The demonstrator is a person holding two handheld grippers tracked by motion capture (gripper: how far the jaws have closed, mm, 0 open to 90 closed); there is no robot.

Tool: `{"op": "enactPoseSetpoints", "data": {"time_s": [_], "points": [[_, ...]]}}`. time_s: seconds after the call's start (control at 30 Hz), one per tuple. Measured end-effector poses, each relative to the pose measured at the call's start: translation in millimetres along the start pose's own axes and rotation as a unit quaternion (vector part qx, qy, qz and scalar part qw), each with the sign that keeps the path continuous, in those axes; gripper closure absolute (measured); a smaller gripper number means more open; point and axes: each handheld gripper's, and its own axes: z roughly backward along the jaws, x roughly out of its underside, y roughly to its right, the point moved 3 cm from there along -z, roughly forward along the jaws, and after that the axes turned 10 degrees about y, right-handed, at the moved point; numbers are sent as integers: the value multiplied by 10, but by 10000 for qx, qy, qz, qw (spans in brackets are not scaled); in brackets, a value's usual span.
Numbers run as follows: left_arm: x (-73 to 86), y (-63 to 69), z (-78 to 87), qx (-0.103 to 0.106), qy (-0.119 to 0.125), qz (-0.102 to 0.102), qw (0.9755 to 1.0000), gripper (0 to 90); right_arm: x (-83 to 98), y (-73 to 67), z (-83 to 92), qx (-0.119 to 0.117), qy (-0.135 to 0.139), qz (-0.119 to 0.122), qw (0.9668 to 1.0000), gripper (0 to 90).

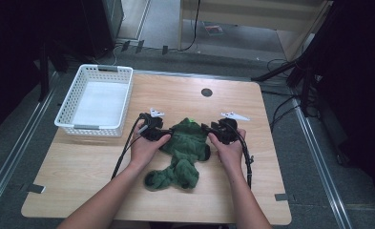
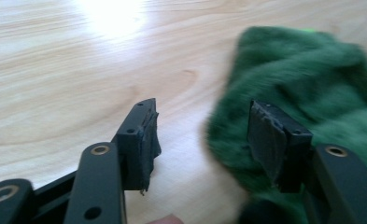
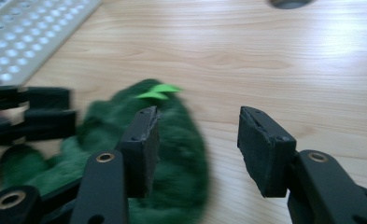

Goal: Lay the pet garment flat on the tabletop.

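A dark green fleecy garment (image 1: 182,152) lies crumpled near the middle of the desk (image 1: 80,167), its bright green tag (image 1: 191,119) at the far end, bunched lumps nearer.

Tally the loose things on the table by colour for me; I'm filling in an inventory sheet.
Green: 1, the fuzzy cloth
White: 1, the plastic basket
Black: 2, the left gripper and the right gripper
Total: 4

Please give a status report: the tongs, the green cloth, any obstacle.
Left tongs open at cloth's edge. Right tongs open at opposite edge. Green cloth crumpled on table, not gripped. Basket off to the left, no obstacle.
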Motion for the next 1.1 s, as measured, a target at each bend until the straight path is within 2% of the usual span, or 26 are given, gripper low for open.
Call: {"op": "enactPoseSetpoints", "data": {"time_s": [0.07,0.13,0.17,0.2,0.23,0.3,0.33,0.4,0.5,0.53,0.57,0.6,0.67,0.7,0.77,0.8,0.9,0.93,1.0,1.07,1.1], "points": [[7,3,-43,81,-91,-66,9999,500,44,-68,-64,-105,-148,179,9997,483],[19,33,-73,179,-115,-277,9994,562,111,-105,-154,-41,-507,361,9981,521],[25,60,-86,219,-90,-441,9987,638,164,-102,-220,144,-698,475,9963,661],[25,60,-86,219,-90,-441,9987,678,164,-102,-220,144,-698,475,9963,661],[26,64,-89,241,-18,-531,9983,678,174,-98,-231,163,-708,504,9961,738],[31,36,-91,276,-37,-543,9981,788,175,-101,-251,140,-680,452,9966,838],[35,18,-96,290,-48,-557,9980,849,169,-101,-262,137,-669,455,9966,854],[22,-21,-83,196,-52,-534,9984,900,157,-129,-295,87,-683,439,9967,860],[-8,-92,-58,-75,-20,-511,9987,900,119,-183,-351,205,-644,648,9956,868],[-19,-119,-49,-160,-5,-497,9986,900,119,-183,-351,205,-644,648,9956,868],[-35,-161,-42,-253,33,-433,9987,900,93,-163,-372,361,-620,686,9951,870],[-40,-184,-41,-305,42,-380,9988,900,93,-163,-372,361,-620,686,9951,870],[-35,-221,-40,-261,-48,-292,9992,892,82,-125,-377,467,-614,715,9945,826],[-32,-231,-40,-200,-89,-221,9995,837,74,-101,-366,481,-618,644,9948,783],[-53,-244,-11,-70,-25,-31,10000,669,36,-66,-319,275,-556,290,9977,713],[-73,-248,6,11,80,51,10000,645,11,-70,-299,173,-478,188,9985,692],[-140,-269,31,-15,283,258,9993,596,-63,-117,-315,113,-368,230,9990,627],[-152,-276,31,-3,295,318,9991,599,-97,-151,-354,157,-297,245,9991,617],[-151,-258,12,-9,260,269,9993,626,-101,-159,-375,141,-281,222,9993,617],[-114,-226,-16,-14,121,-31,9999,720,-73,-168,-441,173,-360,191,9990,656],[-89,-213,-27,4,37,-171,9998,810,-45,-163,-467,200,-447,240,9985,707]]}}
